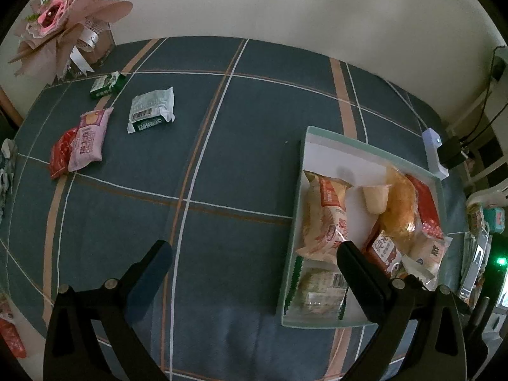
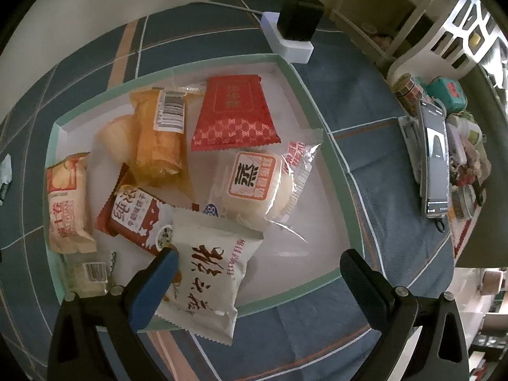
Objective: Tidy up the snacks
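Note:
A white tray with a green rim (image 1: 365,146) (image 2: 304,79) lies on the blue plaid cloth and holds several snack packets. My left gripper (image 1: 254,254) is open and empty, over the cloth just left of the tray. Loose snacks lie far left: a pink packet (image 1: 90,139) on a red one (image 1: 62,155), a silver-green packet (image 1: 152,109), a green carton (image 1: 106,85). My right gripper (image 2: 258,262) is open over the tray's near edge. A white packet with black characters (image 2: 206,282) lies across the tray rim between its fingers, against the left finger (image 2: 158,282).
A pink flower bouquet (image 1: 60,22) stands at the far left corner. A white power strip with a black charger (image 2: 297,28) lies behind the tray. A phone (image 2: 435,162) and assorted clutter sit at the right table edge.

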`<action>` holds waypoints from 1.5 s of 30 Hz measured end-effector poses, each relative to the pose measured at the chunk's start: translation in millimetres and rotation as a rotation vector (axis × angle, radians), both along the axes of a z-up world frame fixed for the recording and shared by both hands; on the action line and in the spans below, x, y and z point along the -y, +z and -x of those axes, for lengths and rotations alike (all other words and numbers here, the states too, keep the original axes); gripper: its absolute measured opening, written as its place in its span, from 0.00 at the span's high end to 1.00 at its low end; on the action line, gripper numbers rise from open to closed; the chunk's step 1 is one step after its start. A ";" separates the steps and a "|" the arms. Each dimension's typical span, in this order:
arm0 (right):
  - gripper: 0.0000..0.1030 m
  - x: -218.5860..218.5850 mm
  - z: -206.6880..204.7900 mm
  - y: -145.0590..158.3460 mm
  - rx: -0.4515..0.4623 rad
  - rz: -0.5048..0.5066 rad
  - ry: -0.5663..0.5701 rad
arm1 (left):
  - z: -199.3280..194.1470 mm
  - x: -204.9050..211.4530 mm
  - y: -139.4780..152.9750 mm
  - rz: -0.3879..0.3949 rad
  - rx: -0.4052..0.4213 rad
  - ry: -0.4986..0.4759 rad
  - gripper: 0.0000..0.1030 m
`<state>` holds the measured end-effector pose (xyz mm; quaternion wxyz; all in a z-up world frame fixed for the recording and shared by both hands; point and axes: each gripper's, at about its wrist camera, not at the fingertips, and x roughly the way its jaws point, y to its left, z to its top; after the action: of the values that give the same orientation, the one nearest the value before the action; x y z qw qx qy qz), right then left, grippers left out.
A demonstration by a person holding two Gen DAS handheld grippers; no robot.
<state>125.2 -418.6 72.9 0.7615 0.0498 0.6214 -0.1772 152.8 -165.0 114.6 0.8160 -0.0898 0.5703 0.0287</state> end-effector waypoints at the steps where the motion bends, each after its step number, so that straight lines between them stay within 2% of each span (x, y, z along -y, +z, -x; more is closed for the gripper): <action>1: 0.00 0.8 -0.2 0.1 -0.002 0.001 -0.002 | 0.0 -0.1 0.0 0.000 0.000 0.000 0.00; 5: 0.00 -0.6 2.4 8.1 -0.005 0.039 -0.011 | 0.0 0.2 -0.1 -0.001 -0.001 -0.002 0.00; 8: 0.00 -5.9 2.5 8.3 -0.034 0.030 0.030 | -0.1 0.7 0.3 -0.002 -0.001 -0.005 0.00; 13: 0.00 -18.1 2.6 -1.3 -0.089 0.082 0.098 | -0.5 0.5 -0.4 0.003 -0.006 -0.002 0.00; 34: 0.00 3.5 -1.8 -1.4 -0.061 0.201 0.039 | -2.1 -2.0 -4.6 0.001 -0.020 0.011 0.00; 38: 0.00 2.4 -1.8 5.5 -0.044 0.205 0.038 | -2.6 -1.6 -5.0 -0.001 -0.022 0.015 0.00; 42: 0.00 -4.6 0.8 25.4 0.033 0.123 0.035 | -3.7 -5.8 -4.0 -0.001 -0.017 0.030 0.00; 45: 0.00 -19.3 -0.8 38.6 0.086 0.100 0.066 | -4.9 -14.7 -4.5 -0.005 -0.017 0.056 0.00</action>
<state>126.0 -399.3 111.5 0.7944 -0.0015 0.5800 -0.1805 157.7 -150.3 110.1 0.8102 -0.1036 0.5744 0.0536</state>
